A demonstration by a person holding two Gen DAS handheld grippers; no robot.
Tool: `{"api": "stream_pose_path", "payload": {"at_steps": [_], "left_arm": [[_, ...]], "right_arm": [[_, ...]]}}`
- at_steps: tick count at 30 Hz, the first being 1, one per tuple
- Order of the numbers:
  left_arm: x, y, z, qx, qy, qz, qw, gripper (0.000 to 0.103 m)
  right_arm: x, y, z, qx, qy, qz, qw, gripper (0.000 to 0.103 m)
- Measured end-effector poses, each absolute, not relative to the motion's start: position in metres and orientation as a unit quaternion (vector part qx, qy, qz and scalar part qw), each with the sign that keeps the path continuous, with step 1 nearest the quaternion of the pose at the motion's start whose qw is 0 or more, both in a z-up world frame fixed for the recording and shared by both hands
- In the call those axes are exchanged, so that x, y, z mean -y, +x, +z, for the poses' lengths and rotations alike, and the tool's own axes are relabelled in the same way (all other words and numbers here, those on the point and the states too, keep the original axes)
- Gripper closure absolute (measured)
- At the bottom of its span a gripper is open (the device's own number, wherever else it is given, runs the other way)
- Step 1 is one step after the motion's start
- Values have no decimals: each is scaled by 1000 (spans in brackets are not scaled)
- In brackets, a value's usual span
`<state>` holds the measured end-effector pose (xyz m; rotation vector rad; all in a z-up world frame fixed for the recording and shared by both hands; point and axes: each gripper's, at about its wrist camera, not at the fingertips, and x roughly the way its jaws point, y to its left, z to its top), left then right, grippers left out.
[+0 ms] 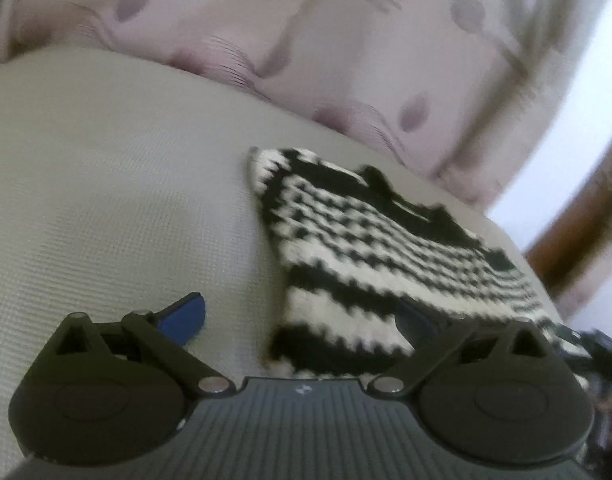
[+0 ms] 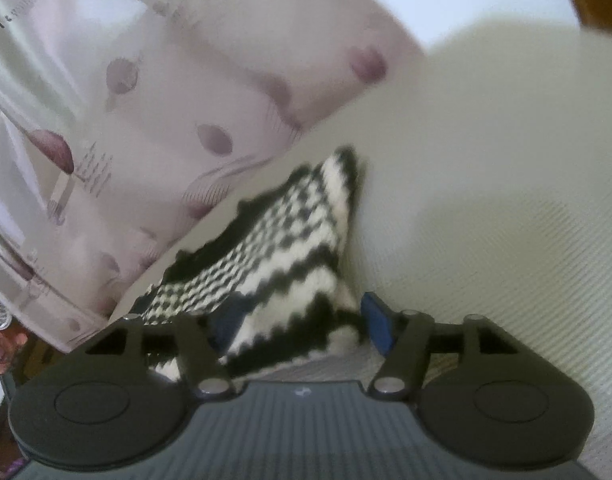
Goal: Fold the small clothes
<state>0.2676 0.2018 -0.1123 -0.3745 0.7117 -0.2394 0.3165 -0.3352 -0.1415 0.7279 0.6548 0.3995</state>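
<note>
While both grippers (image 1: 302, 320) (image 2: 304, 318) gape at its near edge, the sweater (image 1: 370, 256) has bare cushion (image 1: 106, 200) alongside.

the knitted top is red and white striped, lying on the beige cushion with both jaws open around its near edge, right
Not quite: the knitted top is black and white, not red, as both wrist views show. The rest holds: it lies on the beige cushion, both jaws open around its near edge.

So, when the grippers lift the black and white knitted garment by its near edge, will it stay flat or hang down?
The knitted garment would probably hang down: the chunky knit already bends and drapes near the right gripper. It looks light, so lifting should be easy. The rough yarn will likely grip the blue pads and catch slightly on the textured beige surface rather than slide.
</note>
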Motion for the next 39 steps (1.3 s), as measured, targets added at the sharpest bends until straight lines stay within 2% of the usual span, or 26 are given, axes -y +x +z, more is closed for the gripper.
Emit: {"api": "stream_pose_path", "payload": {"at_steps": [2, 3, 4, 5, 6, 11, 26, 31, 32, 33, 34, 35, 36, 37, 38, 39], "left_arm": [[-195, 269, -114, -343, -174, -121, 915, 3], [-191, 271, -114, -339, -169, -118, 918, 8], [-189, 272, -115, -336, -165, -117, 920, 18], [-186, 274, -115, -337, -164, -118, 920, 65], [-186, 279, -118, -354, -172, -119, 912, 79], [-194, 267, -117, -351, -218, -112, 904, 80], [-215, 177, -72, -375, -229, -135, 888, 97], [-207, 167, -60, -346, -158, -112, 918, 93], [-207, 174, -58, -342, -152, -106, 921, 77], [-206, 182, -57, -339, -148, -104, 923, 49], [-206, 189, -56, -334, -146, -104, 925, 36], [-205, 197, -55, -327, -149, -105, 927, 15], [-205, 206, -56, -322, -154, -112, 927, 12], [-204, 215, -58, -323, -157, -119, 926, 13], [-202, 228, -61, -330, -160, -125, 922, 12], [-199, 239, -66, -341, -162, -134, 916, 12]], "right_arm": [[325, 322, -141, -318, 332, 206, 864, 38], [321, 324, -140, -318, 325, 209, 866, 38], [317, 329, -139, -320, 324, 210, 865, 41], [314, 332, -139, -324, 326, 212, 862, 63], [309, 337, -141, -337, 324, 212, 858, 78], [314, 324, -139, -335, 333, 203, 858, 85], [340, 217, -121, -316, 383, 224, 839, 87], [349, 195, -135, -331, 382, 199, 840, 87], [352, 197, -138, -325, 396, 202, 835, 84], [353, 201, -140, -327, 409, 210, 825, 83], [352, 205, -137, -330, 407, 204, 827, 80], [349, 205, -134, -330, 398, 197, 833, 71], [346, 206, -131, -326, 391, 198, 838, 66], [344, 206, -129, -323, 384, 201, 841, 55], [342, 207, -127, -320, 379, 203, 844, 38], [341, 206, -126, -317, 378, 198, 847, 29]]}}
